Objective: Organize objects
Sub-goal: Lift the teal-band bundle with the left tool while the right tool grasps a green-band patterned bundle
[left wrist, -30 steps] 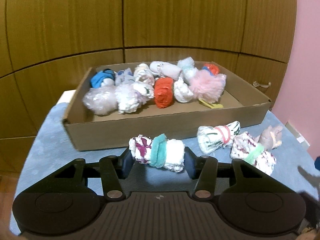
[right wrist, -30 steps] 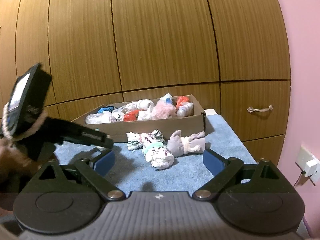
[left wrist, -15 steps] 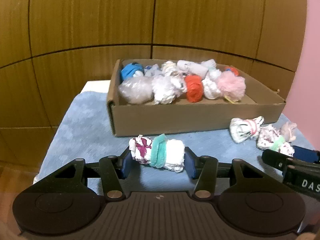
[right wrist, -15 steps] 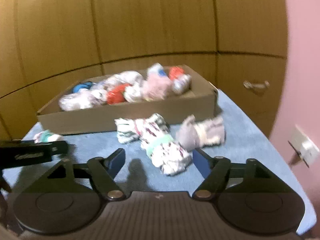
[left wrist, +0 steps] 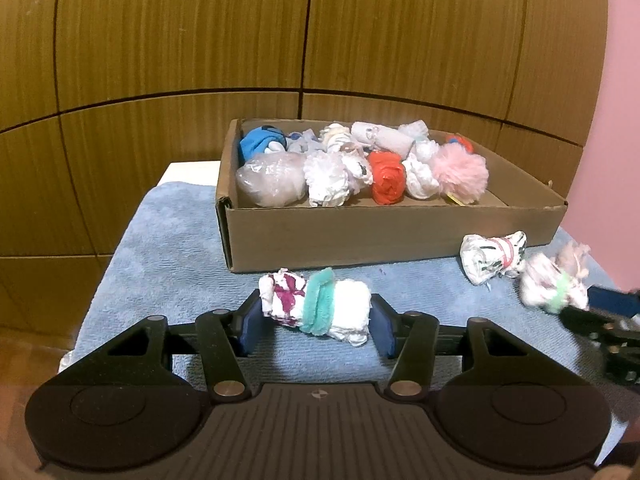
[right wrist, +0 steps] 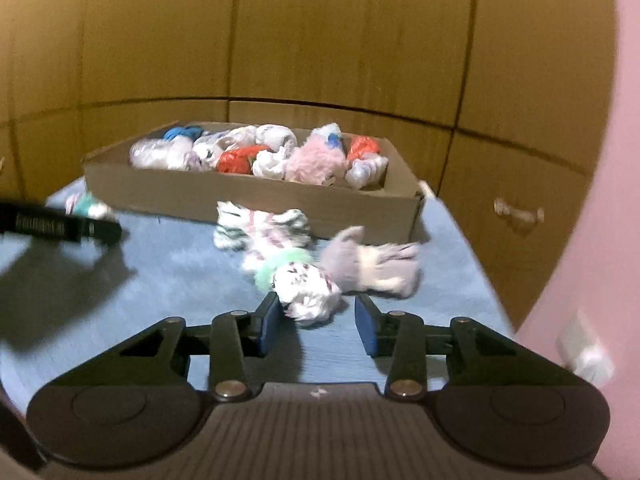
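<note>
My left gripper [left wrist: 314,320] is shut on a rolled white cloth bundle with a teal band [left wrist: 316,306], held above the blue mat in front of the cardboard box [left wrist: 384,232]. The box holds several rolled bundles. My right gripper [right wrist: 316,322] is open, its jaws either side of a white patterned bundle with a green band [right wrist: 300,280] lying on the mat. A striped bundle [right wrist: 256,228] and a grey-lilac bundle [right wrist: 372,266] lie beside it. In the left wrist view the right gripper shows at the right edge [left wrist: 604,320].
A blue mat [left wrist: 168,256] covers the table, whose white edge [left wrist: 188,172] shows left of the box. Wooden cabinet panels [left wrist: 280,32] stand behind. A pink wall [right wrist: 592,240] with a socket is on the right.
My right gripper has come forward and down to the green-banded bundle, its jaws narrowing around it. My left gripper has swung further left with the teal-banded bundle still held.
</note>
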